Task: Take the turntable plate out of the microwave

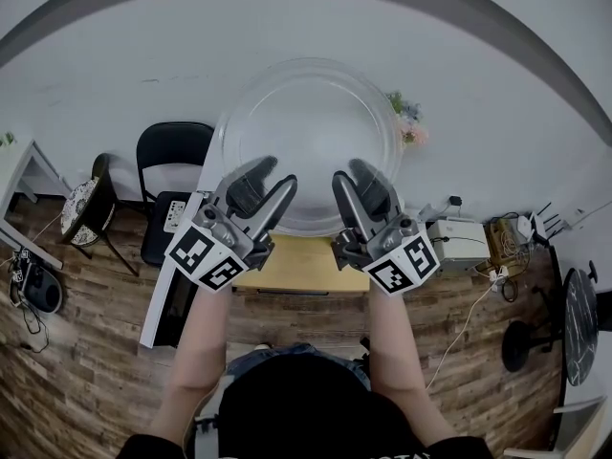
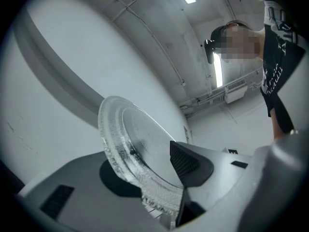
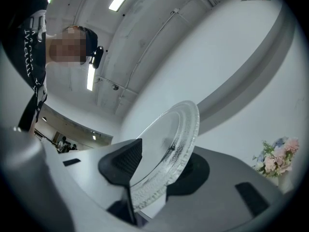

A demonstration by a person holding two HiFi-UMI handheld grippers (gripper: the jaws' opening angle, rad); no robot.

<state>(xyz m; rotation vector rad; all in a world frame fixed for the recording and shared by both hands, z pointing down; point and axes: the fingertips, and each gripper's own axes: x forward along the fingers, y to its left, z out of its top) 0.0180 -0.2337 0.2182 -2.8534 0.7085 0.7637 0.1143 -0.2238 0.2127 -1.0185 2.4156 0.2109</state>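
A clear round glass turntable plate (image 1: 308, 132) is held up in the air in front of the white wall, tilted toward me. My left gripper (image 1: 265, 191) is shut on the plate's near left rim, its jaws on either face of the glass. My right gripper (image 1: 356, 187) is shut on the near right rim the same way. In the left gripper view the plate (image 2: 133, 144) stands edge-on between the jaws, and in the right gripper view the plate (image 3: 169, 153) does too. The microwave's inside is hidden below the plate and grippers.
A pale wooden table (image 1: 301, 266) lies below my hands. Left of it hangs an open white door panel (image 1: 172, 275), with a black chair (image 1: 172, 170) behind. A white box (image 1: 459, 240) and cables sit at the right, flowers (image 1: 409, 122) by the wall.
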